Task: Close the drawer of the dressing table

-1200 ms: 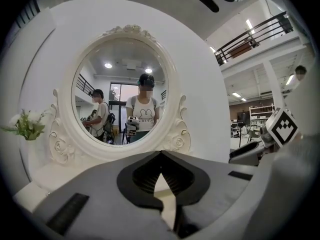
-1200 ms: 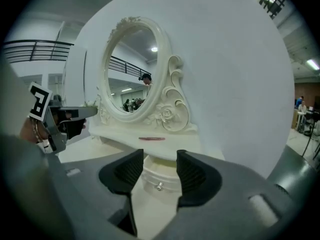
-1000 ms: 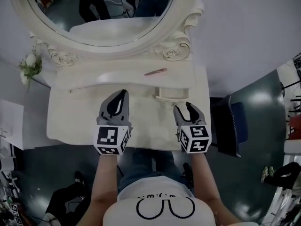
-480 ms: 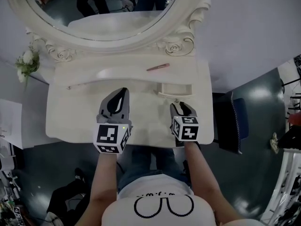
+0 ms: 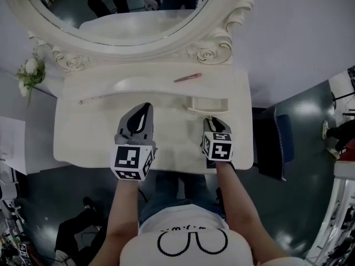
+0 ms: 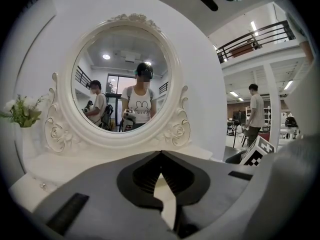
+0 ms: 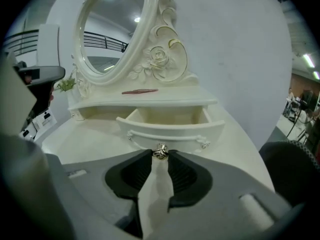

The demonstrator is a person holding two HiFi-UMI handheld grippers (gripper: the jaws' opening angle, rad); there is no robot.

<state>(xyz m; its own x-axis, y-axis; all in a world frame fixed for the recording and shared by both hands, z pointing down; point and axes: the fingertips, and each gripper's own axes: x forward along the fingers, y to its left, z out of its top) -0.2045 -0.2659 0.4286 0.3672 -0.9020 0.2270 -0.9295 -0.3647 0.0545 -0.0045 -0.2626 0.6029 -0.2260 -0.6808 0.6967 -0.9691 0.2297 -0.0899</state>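
The cream dressing table (image 5: pixel 89 132) has a small drawer (image 5: pixel 208 104) pulled out at its right side, and the drawer looks empty inside (image 7: pixel 170 115). My right gripper (image 5: pixel 211 119) sits low at the drawer front. Its jaws have just been closing, and the metal knob (image 7: pixel 160 152) is now pinched between the two tips. My left gripper (image 5: pixel 147 105) hovers over the middle of the tabletop with its jaws shut and nothing in them; in its own view the tips (image 6: pixel 160 152) meet in front of the oval mirror (image 6: pixel 122 81).
A pink stick-like item (image 5: pixel 187 77) lies on the raised shelf behind the drawer. White flowers (image 5: pixel 28 73) stand at the table's left end. A dark blue seat (image 5: pixel 274 143) is on the floor to the right. People show in the mirror and in the background.
The right gripper has sunk and moved in to the drawer front, and its jaws have narrowed around the knob. The left gripper has stayed put.
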